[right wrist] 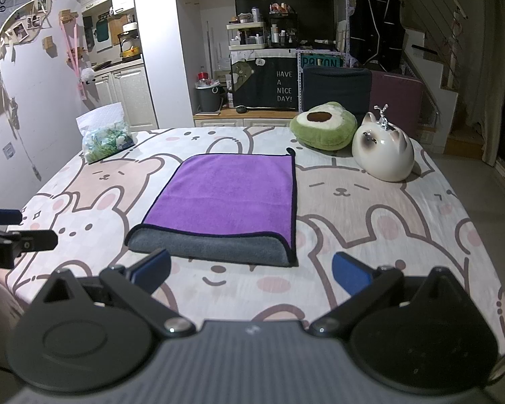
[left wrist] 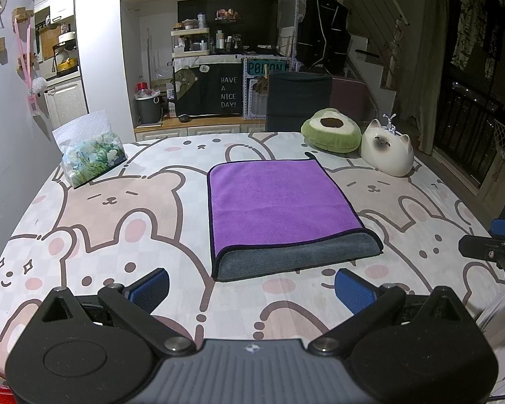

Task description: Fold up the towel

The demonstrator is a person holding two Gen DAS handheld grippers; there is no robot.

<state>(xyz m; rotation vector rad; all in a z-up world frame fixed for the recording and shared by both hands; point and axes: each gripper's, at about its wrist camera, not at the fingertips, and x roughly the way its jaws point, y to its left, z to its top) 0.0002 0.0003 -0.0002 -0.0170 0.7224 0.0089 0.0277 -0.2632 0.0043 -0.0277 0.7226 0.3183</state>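
Observation:
A purple towel [left wrist: 279, 202] with a grey underside lies flat on the cartoon-print table, folded over, with a grey band [left wrist: 296, 259] showing along its near edge. It also shows in the right wrist view [right wrist: 229, 195]. My left gripper [left wrist: 250, 289] is open and empty, just short of the towel's near edge. My right gripper [right wrist: 250, 274] is open and empty, close to the towel's near edge. The right gripper shows at the right edge of the left wrist view [left wrist: 498, 245]. The left gripper shows at the left edge of the right wrist view [right wrist: 13, 232].
A tissue pack [left wrist: 91, 155] sits at the table's far left. An avocado cushion [left wrist: 333, 131] and a white cat-shaped ceramic [left wrist: 387, 151] sit at the far right. A chair [left wrist: 298, 101] stands behind the table. The tablecloth [left wrist: 118, 222] covers the whole table.

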